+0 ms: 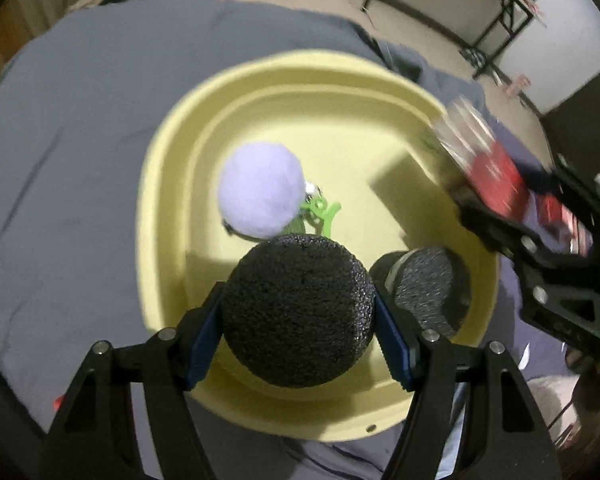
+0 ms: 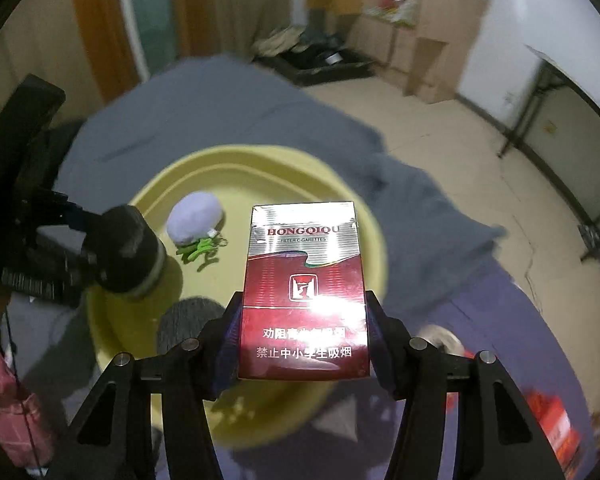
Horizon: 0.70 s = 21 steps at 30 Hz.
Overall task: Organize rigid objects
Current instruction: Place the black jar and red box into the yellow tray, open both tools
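Clamped in my left gripper (image 1: 298, 316), the black foam ball (image 1: 298, 312) hangs over the yellow plastic basin (image 1: 172, 128); my right gripper (image 2: 302, 344) grips the red-and-silver cigarette pack (image 2: 304, 292), long axis pointing away along the fingers, above the basin's rim.

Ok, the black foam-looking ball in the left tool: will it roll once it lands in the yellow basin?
Probably yes. The black ball looks round all over, so it may roll across the yellow basin until its wall or the purple pom-pom stops it. Its pitted surface suggests light foam, likely grippy and slightly squashy, so a bounce seems possible.
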Tool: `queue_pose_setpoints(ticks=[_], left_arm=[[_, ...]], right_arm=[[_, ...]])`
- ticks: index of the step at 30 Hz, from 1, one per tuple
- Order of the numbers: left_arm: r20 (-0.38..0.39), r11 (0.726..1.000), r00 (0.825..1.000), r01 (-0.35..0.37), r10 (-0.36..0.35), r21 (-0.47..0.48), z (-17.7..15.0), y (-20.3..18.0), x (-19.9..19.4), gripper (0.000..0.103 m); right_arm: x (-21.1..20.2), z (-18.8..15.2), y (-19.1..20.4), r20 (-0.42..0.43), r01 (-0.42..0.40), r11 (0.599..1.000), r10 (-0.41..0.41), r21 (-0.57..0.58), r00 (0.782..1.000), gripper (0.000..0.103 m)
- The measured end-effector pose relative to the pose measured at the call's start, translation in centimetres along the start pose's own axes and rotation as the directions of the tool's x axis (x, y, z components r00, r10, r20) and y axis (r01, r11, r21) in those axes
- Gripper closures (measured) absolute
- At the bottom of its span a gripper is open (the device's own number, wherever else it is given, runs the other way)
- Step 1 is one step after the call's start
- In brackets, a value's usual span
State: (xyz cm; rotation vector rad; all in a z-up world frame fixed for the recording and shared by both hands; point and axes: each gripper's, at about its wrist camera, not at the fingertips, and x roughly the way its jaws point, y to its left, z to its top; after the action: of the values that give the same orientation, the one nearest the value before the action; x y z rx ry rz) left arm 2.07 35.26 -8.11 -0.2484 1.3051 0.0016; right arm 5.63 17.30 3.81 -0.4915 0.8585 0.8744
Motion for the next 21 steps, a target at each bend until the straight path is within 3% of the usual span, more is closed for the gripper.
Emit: queue_pose_setpoints(ticks=[11,16,18,21], left_arm=[[0.017,0.999,0.999,0.049,-0.049,-0.001,-0.8,0.8,1.1,0.03],[0.032,0.998,0.998,0.058,-0.057,-0.02,-1.0,1.3,0.3,0.016],[0.046,0.997,0.996,0.077,-0.076,-0.016,-1.4,1.5,-1.2,0.014],[0.114,0.998,0.992,0.062,-0.061,-0.005,-1.2,2.0,-4.7,0.0]], right_arm=[[8.8,4.1,0.9,-0.129,-0.026,0.999,0.022,-0.029,0.991,0.048],[11.2,4.5,0.8,-0.15,-0.04,0.999,0.041,0.011,0.988,0.046],[10.8,4.7,1.0,-0.142,-0.036,0.999,0.039,0.025,0.989,0.03],[7.1,5.0,1.0,-0.04,-0.032,0.998,0.034,0.052,0.999,0.006]])
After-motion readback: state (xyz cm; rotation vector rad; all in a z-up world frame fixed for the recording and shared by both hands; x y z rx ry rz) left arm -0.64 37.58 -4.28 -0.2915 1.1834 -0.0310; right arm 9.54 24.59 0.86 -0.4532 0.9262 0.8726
